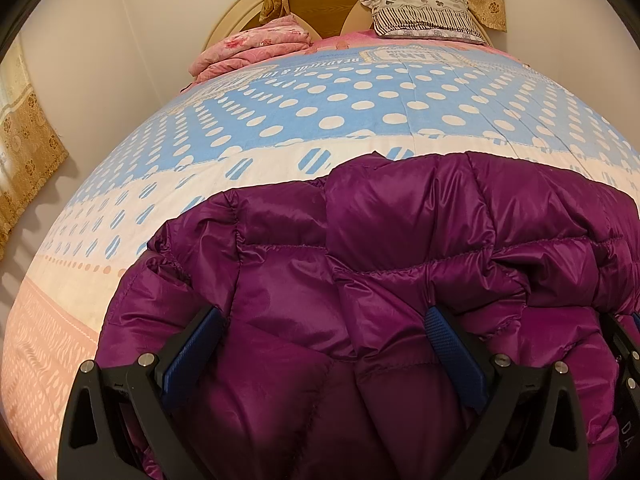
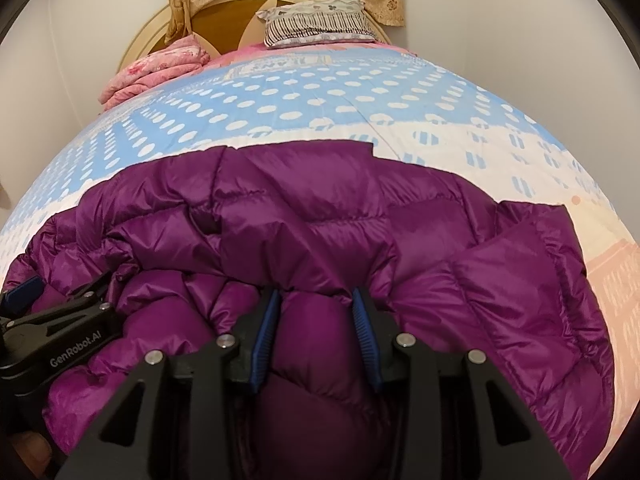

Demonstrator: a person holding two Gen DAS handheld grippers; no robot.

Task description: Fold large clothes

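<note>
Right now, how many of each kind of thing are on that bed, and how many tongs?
Purple puffer jacket: 1
Striped pillow: 1
Folded pink quilt: 1
Tongs: 2, the left tongs and the right tongs
Total: 5

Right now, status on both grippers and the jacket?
Left gripper wide around a jacket fold; grip unclear. Right gripper shut on purple down jacket. Jacket bunched on bed. Nothing in the way.

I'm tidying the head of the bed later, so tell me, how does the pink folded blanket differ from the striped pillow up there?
The pink folded blanket is rose-coloured with a floral print; the striped pillow is pale with dark stripes and small motifs. The blanket lies on the left side by the headboard, the pillow on the right. The blanket is folded in layers, the pillow one plump piece. Both rest on the bedspread.
</note>
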